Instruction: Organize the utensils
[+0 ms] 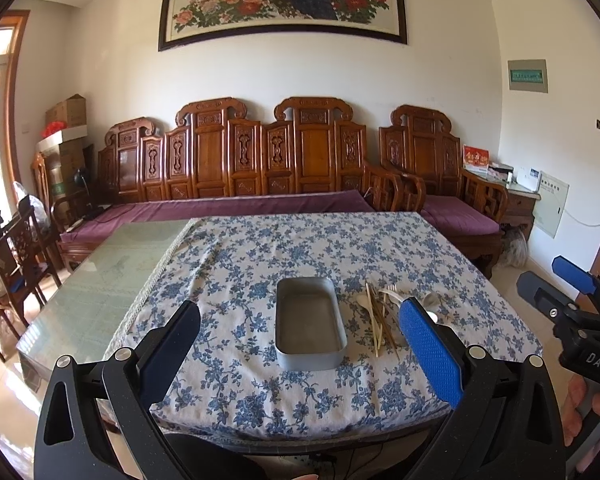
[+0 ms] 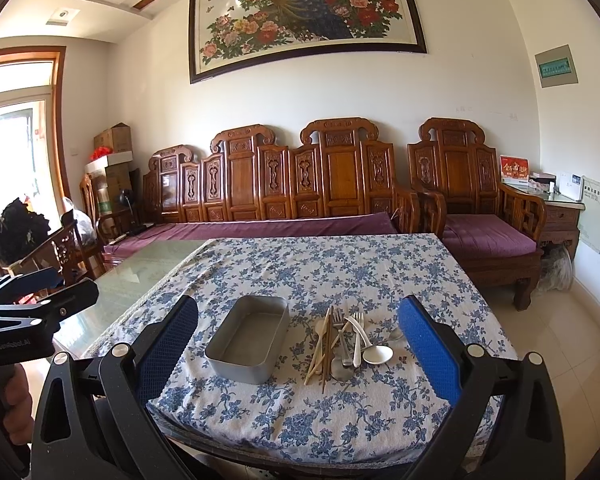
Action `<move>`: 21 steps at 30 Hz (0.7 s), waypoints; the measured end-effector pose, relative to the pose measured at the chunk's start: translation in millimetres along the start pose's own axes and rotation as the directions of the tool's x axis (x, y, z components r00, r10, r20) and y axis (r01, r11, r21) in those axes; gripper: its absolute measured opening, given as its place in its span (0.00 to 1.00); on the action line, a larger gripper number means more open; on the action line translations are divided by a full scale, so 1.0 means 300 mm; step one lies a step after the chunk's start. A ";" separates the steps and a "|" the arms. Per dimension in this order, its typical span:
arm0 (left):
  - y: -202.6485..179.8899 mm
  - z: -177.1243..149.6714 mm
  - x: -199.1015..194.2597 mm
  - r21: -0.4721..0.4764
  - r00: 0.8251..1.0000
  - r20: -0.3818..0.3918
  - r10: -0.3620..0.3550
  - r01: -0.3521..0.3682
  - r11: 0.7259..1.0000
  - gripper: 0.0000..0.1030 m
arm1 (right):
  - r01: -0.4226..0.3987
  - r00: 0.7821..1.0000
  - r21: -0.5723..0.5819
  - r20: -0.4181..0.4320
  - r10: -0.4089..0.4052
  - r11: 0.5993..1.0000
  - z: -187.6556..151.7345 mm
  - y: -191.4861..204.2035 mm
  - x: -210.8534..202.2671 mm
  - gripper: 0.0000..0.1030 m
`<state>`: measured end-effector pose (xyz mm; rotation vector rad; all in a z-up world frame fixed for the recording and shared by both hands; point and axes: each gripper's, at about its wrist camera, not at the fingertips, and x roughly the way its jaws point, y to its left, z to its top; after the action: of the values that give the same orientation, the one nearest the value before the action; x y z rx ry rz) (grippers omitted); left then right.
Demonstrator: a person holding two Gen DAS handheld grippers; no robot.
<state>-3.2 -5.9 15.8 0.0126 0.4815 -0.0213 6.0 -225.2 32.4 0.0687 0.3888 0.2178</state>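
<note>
Right wrist view: metal tin (image 2: 249, 342) sits empty beside utensils (image 2: 342, 344).

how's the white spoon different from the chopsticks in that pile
The white spoon is short, with a broad round bowl; the chopsticks are long, thin and straight. The spoon is white, while the chopsticks are tan and brown. The spoon lies at the pile's right edge; the chopsticks lie on its left, nearer the metal tin. Both rest on the floral tablecloth outside the tin, and neither the left gripper nor the right gripper holds them.
</note>
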 end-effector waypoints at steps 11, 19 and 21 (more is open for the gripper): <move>-0.050 -0.066 0.192 0.048 0.991 -0.122 -0.054 0.060 0.997 0.94 | 0.013 0.998 0.000 -0.061 -0.013 1.000 -0.074 -0.084 0.127 0.97; -0.093 -0.101 0.353 0.074 0.975 -0.202 -0.096 0.113 0.991 0.94 | 0.002 0.990 0.015 -0.139 0.000 1.000 -0.122 -0.182 0.276 0.78; -0.099 -0.105 0.387 0.074 0.970 -0.218 -0.108 0.127 0.989 0.94 | 0.001 0.987 0.019 -0.162 0.002 1.000 -0.128 -0.210 0.322 0.73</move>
<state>84.5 -37.0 -66.1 0.0732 0.6958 -0.1594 91.0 -263.9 -45.6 0.0700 0.5527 0.2212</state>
